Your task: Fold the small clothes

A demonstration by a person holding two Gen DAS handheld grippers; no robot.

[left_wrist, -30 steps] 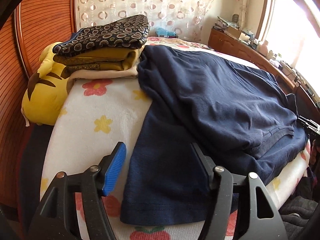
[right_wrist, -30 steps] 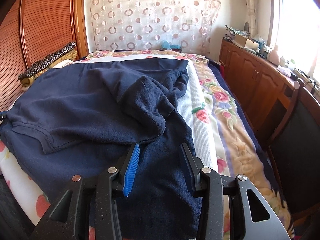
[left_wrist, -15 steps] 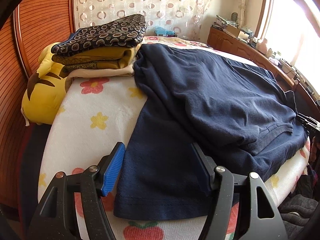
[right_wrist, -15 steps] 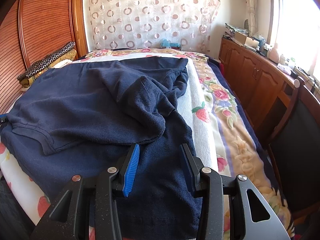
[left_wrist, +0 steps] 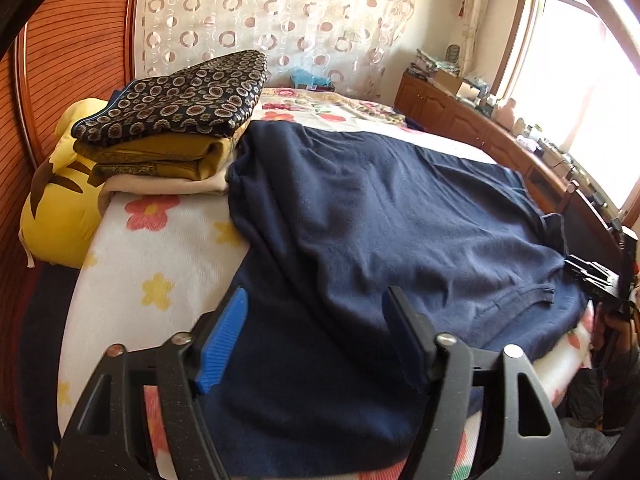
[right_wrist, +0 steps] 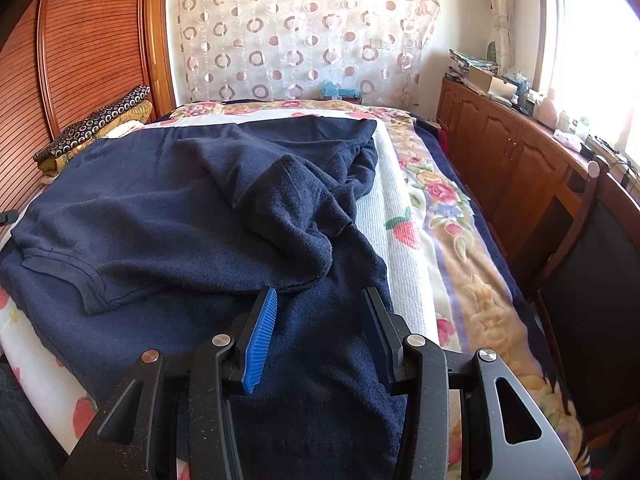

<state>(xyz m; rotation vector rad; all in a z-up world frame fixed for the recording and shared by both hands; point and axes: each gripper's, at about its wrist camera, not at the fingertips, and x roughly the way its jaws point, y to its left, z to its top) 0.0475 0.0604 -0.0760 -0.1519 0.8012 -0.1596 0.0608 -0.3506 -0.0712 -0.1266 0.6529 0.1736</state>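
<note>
Navy garment spread on bed; left gripper, right gripper both spread, seemingly hovering above fabric.

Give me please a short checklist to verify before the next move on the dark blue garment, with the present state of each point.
1. Left claw open: ok.
2. Right claw open: ok.
3. Each claw over an edge of the navy garment: ok, both hang above its near fabric.
4. Fabric actually between the fingers: cannot tell; no pinch is visible.
5. Garment lying flat: not ok; one sleeve is bunched on top.
6. Stack of folded clothes apart from the garment: not ok; the garment's far corner reaches its base.
</note>
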